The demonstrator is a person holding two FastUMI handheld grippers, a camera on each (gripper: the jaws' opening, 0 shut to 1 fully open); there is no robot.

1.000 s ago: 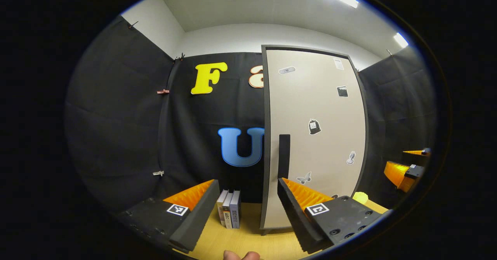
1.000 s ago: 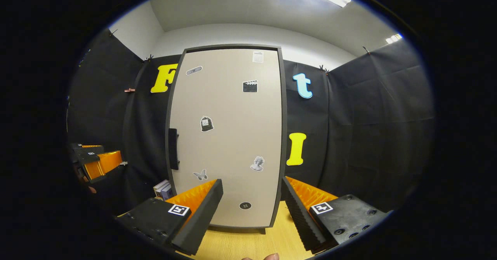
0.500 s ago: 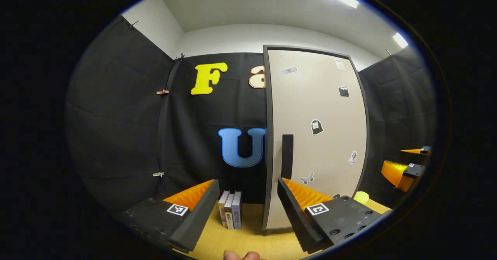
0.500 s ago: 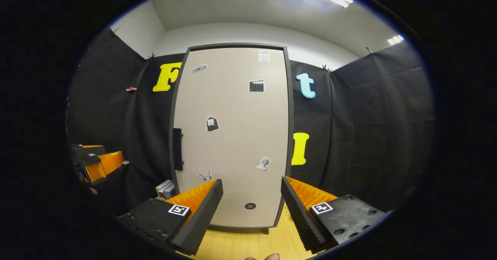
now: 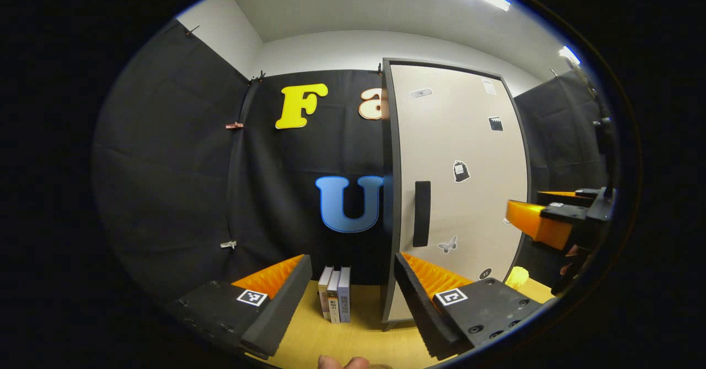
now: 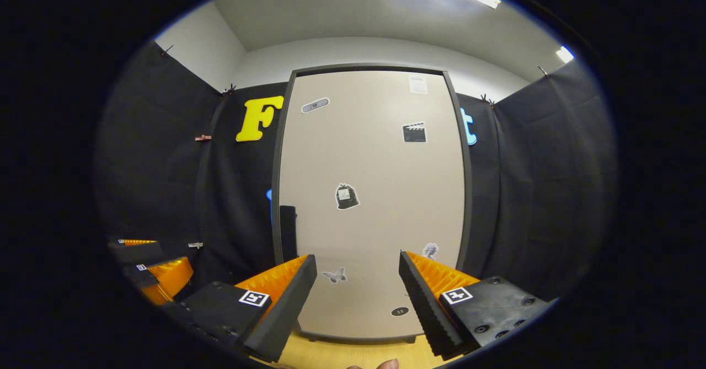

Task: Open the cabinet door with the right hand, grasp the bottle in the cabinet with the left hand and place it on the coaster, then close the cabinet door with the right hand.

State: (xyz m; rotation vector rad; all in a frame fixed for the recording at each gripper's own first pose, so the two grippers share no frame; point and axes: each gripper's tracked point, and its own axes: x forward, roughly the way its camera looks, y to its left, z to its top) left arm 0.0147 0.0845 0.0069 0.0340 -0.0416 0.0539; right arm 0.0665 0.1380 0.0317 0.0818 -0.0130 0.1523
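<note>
Cabinet (image 6: 375, 203): tall, rigid, door shut, standing toward the tabletop's (image 5: 353, 336) rear edge; contents hidden, so the bottle's place inside could not be confirmed. Door handle (image 6: 288, 231): dark vertical bar at the door's left edge, judged stiff and the proper hold. Right tool (image 6: 357, 297): spread, empty, facing the door. Left tool (image 5: 352, 297): spread, empty. Books (image 5: 336, 301): upright beside the cabinet. Yellow item (image 5: 517, 276): possibly the coaster.

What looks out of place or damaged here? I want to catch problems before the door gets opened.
Nothing stands out. The cabinet door is shut and looks straight, its handle intact. Three books stand upright beside the cabinet on the table. Both the left gripper and right gripper are open, holding nothing.
</note>
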